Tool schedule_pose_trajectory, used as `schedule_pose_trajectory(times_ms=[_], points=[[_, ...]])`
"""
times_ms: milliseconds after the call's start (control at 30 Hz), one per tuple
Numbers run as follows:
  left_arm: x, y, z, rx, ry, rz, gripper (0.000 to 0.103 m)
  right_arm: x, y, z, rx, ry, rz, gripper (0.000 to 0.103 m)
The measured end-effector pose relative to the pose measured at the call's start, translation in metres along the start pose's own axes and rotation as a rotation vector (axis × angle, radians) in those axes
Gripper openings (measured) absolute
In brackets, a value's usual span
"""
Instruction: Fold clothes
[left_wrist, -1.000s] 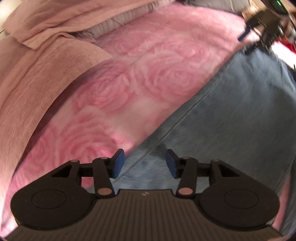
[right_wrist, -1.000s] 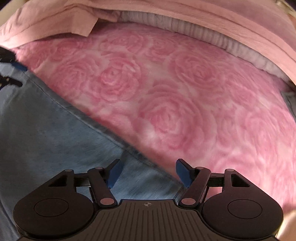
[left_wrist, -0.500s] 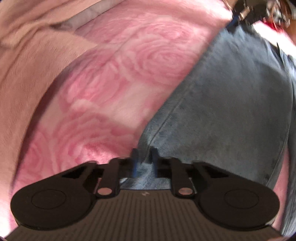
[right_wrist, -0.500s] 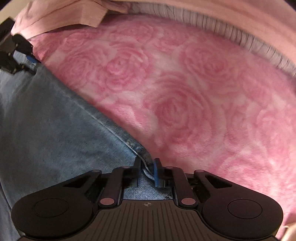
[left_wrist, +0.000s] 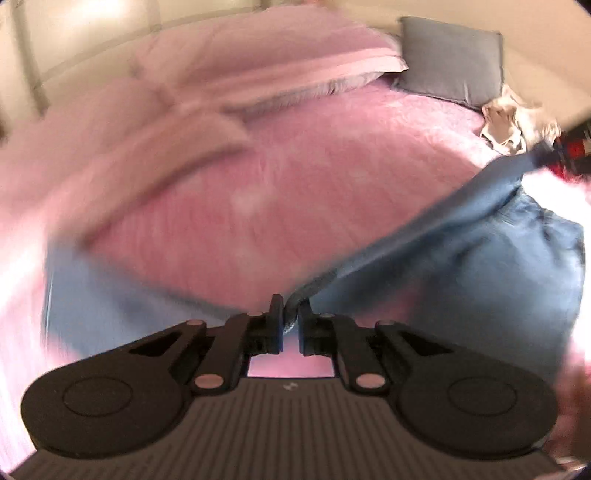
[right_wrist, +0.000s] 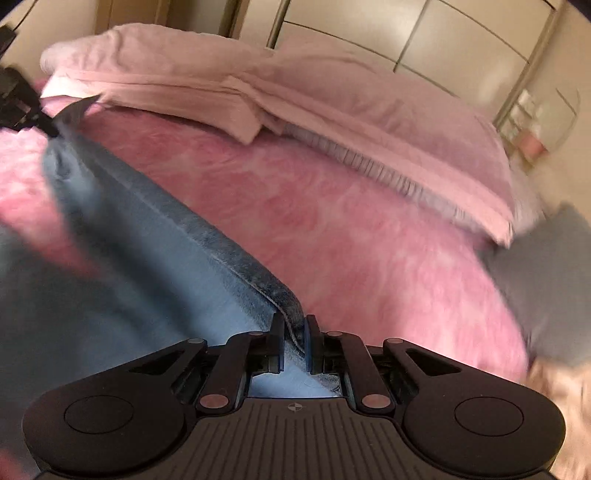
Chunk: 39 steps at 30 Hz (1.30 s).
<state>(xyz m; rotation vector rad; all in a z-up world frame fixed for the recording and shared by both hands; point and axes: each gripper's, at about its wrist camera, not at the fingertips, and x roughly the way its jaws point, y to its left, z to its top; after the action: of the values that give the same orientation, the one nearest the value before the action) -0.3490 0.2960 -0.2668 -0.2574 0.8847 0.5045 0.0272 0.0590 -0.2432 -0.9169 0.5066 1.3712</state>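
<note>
A pair of blue jeans (left_wrist: 461, 266) hangs lifted above a pink rose-patterned bed cover (left_wrist: 277, 192). My left gripper (left_wrist: 291, 325) is shut on one corner of the denim edge. That edge runs taut up to the right, where the other gripper (left_wrist: 550, 151) pinches it. In the right wrist view my right gripper (right_wrist: 294, 341) is shut on the hemmed edge of the jeans (right_wrist: 155, 258). The seam stretches up-left to the left gripper (right_wrist: 22, 107). The fabric below both grips sags, blurred by motion.
Pale pink pillows and folded bedding (right_wrist: 295, 110) lie along the head of the bed. A grey cushion (left_wrist: 450, 59) and crumpled light clothes (left_wrist: 509, 122) sit at the bed's far side. Cupboard doors (right_wrist: 406, 37) stand behind the bed.
Both grippers went from open over the flat jeans to shut on its edge, then rose and pulled back, lifting the denim off the bed cover so more of the room shows.
</note>
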Motion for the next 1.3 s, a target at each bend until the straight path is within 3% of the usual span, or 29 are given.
schedule_pose_trajectory(times_ms=[67, 167, 200, 233, 300, 367, 533, 633, 800, 1033, 1100, 1133, 1167, 1200, 1300], points=[[-0.014, -0.019, -0.042, -0.170, 0.094, -0.009, 0.009, -0.015, 0.028, -0.031, 0.058, 0.134, 0.048, 0.012], [-0.026, -0.047, -0.091, -0.369, 0.204, -0.029, 0.012, -0.018, 0.053, -0.075, 0.184, 0.333, 0.030, 0.018], [-0.027, -0.053, -0.099, -0.411, 0.216, -0.034, 0.015, -0.018, 0.061, -0.090, 0.226, 0.399, 0.022, 0.028], [-0.029, -0.059, -0.106, -0.452, 0.226, -0.040, 0.019, -0.020, 0.055, -0.100, 0.342, 0.394, 0.023, 0.036], [-0.031, -0.059, -0.110, -0.529, 0.209, -0.026, 0.026, -0.024, 0.038, -0.117, 0.596, 0.359, 0.029, 0.042], [-0.033, -0.054, -0.112, -0.607, 0.185, 0.005, 0.032, -0.027, 0.020, -0.134, 0.849, 0.318, 0.035, 0.043], [-0.031, -0.024, -0.122, -0.853, 0.116, 0.154, 0.041, -0.031, -0.031, -0.187, 1.434, 0.045, 0.035, 0.043], [-0.028, -0.013, -0.132, -0.976, 0.085, 0.164, 0.041, -0.022, -0.043, -0.211, 1.624, -0.040, 0.052, 0.043], [-0.025, -0.020, -0.140, -1.002, 0.071, 0.201, 0.043, -0.005, -0.049, -0.222, 1.649, -0.048, 0.040, 0.043], [-0.002, -0.020, -0.144, -1.030, 0.052, 0.256, 0.045, 0.002, -0.064, -0.241, 1.659, -0.068, 0.099, 0.044], [0.004, -0.019, -0.142, -1.023, 0.044, 0.266, 0.032, 0.003, -0.075, -0.250, 1.666, -0.084, 0.117, 0.044], [0.004, -0.019, -0.141, -1.015, 0.033, 0.275, 0.006, 0.004, -0.077, -0.248, 1.654, -0.085, 0.110, 0.043], [0.003, -0.019, -0.140, -1.005, 0.016, 0.284, 0.003, 0.004, -0.079, -0.246, 1.640, -0.085, 0.101, 0.033], [-0.007, -0.023, -0.138, -0.988, -0.027, 0.299, 0.003, 0.002, -0.081, -0.241, 1.608, -0.082, 0.087, 0.014], [-0.039, -0.038, -0.140, -0.931, -0.120, 0.339, 0.003, -0.021, -0.084, -0.227, 1.491, -0.133, 0.090, 0.011]])
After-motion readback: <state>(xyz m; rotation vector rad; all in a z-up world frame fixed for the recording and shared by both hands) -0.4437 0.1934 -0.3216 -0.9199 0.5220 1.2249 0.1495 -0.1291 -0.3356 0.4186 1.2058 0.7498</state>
